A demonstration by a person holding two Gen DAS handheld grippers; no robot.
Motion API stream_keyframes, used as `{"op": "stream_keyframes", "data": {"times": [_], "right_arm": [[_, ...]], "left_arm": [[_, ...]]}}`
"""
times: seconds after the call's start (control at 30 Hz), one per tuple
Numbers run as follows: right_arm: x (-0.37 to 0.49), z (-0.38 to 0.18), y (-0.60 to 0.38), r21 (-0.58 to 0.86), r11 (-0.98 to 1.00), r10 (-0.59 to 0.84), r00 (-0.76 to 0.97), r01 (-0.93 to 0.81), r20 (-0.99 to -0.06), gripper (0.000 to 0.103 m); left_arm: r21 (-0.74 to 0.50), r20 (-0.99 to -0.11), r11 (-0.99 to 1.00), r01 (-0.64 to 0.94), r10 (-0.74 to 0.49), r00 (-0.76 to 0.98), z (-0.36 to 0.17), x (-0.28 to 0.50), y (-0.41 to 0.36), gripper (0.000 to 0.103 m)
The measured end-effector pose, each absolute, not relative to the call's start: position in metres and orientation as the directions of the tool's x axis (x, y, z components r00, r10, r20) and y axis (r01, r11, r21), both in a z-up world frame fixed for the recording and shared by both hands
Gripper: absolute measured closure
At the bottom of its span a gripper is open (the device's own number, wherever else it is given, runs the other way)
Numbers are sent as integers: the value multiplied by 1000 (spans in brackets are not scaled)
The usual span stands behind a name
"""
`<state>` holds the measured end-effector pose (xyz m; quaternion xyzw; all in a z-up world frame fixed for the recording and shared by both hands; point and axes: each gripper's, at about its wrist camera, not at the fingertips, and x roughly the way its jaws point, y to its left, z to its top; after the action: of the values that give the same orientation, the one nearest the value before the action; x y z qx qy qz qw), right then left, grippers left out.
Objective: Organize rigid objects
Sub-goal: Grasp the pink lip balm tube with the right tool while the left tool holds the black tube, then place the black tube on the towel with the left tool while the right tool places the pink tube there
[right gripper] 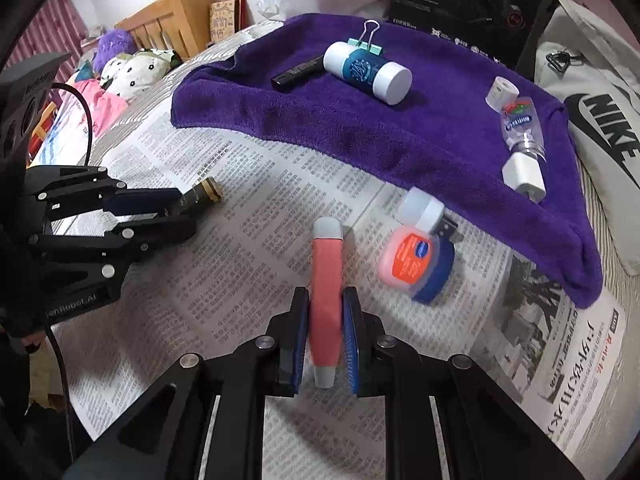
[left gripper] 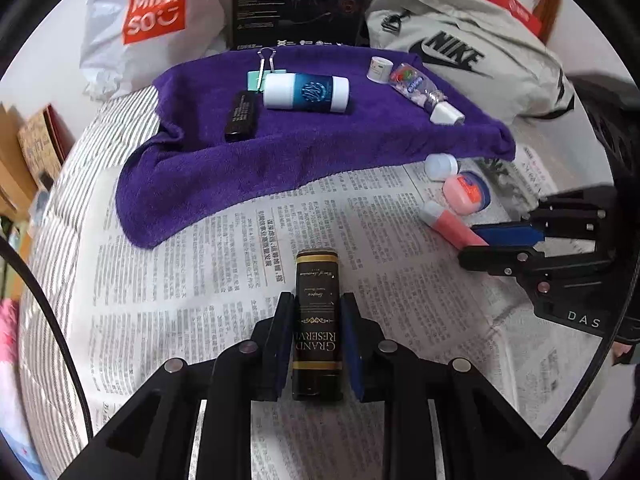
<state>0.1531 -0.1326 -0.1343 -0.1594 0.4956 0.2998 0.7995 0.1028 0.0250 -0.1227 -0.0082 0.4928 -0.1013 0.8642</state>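
My left gripper (left gripper: 317,304) is shut on a black and gold box (left gripper: 317,320) marked Grand Reserve, held over the newspaper (left gripper: 224,280); it also shows in the right wrist view (right gripper: 200,196). My right gripper (right gripper: 326,300) is shut on a pink tube (right gripper: 327,300) with a white cap, also seen in the left wrist view (left gripper: 452,226). On the purple towel (left gripper: 320,140) lie a white and blue bottle (left gripper: 306,92), a black stick (left gripper: 241,116), a binder clip (left gripper: 262,70), a clear bottle (left gripper: 420,92) and a small white jar (left gripper: 380,69).
A pink Vaseline jar (right gripper: 414,266) and a small white-capped jar (right gripper: 422,208) lie on the newspaper by the towel's edge. A Nike bag (left gripper: 472,68), a black box (left gripper: 300,0) and a Miniso bag (left gripper: 152,20) stand behind the towel.
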Motion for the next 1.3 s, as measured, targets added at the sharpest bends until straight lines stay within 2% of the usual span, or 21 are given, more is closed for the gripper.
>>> {"op": "stream_keyframes", "data": {"times": [0.1, 0.3, 0.8, 1.3], "right_arm": [[149, -126, -141, 65, 778, 339, 331, -625, -880, 86], [145, -115, -158, 89, 798, 356, 347, -596, -868, 86], [157, -102, -182, 155, 798, 414, 344, -582, -843, 86], [206, -75, -174, 191, 795, 460, 367, -576, -809, 86]], "left_arm": [[-174, -841, 972, 158, -230, 489, -119, 101, 34, 81], [-220, -833, 963, 154, -267, 484, -118, 100, 39, 81], [-207, -837, 963, 172, -265, 479, -105, 118, 28, 81], [-166, -808, 967, 192, -245, 536, -62, 163, 37, 81]]}}
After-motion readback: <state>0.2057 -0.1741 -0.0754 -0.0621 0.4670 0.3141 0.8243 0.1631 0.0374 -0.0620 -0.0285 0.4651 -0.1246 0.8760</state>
